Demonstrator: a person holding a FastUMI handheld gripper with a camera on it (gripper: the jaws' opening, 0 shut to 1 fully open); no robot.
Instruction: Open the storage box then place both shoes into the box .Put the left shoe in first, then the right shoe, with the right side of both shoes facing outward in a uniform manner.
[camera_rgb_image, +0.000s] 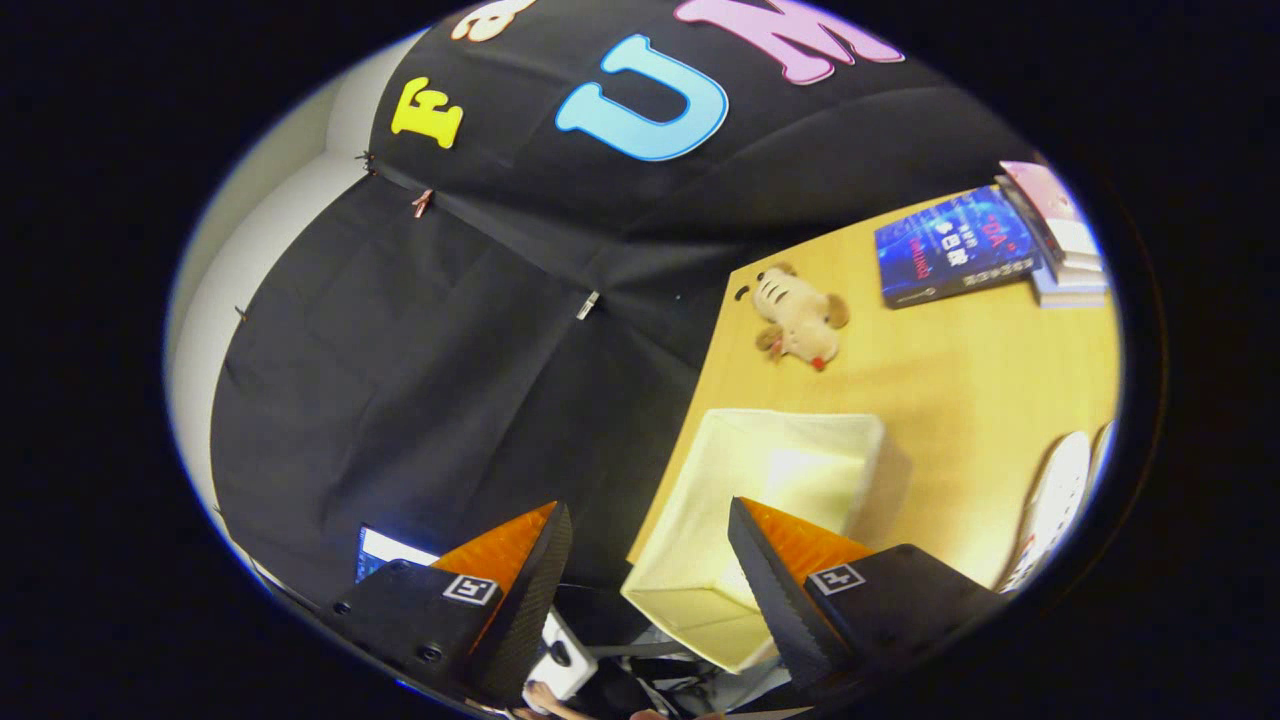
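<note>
The jaws (650, 560) hang wide apart and hold nothing, with the open storage box (770, 470) low in the frame right of centre, so go next for the shoes (1060, 500) at lower right, left shoe first.

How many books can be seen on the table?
3, possibly more hidden: a blue book lying flat at the table's far end past the plush toy, and beside it a stack of two. The open gripper is far from them.
</note>
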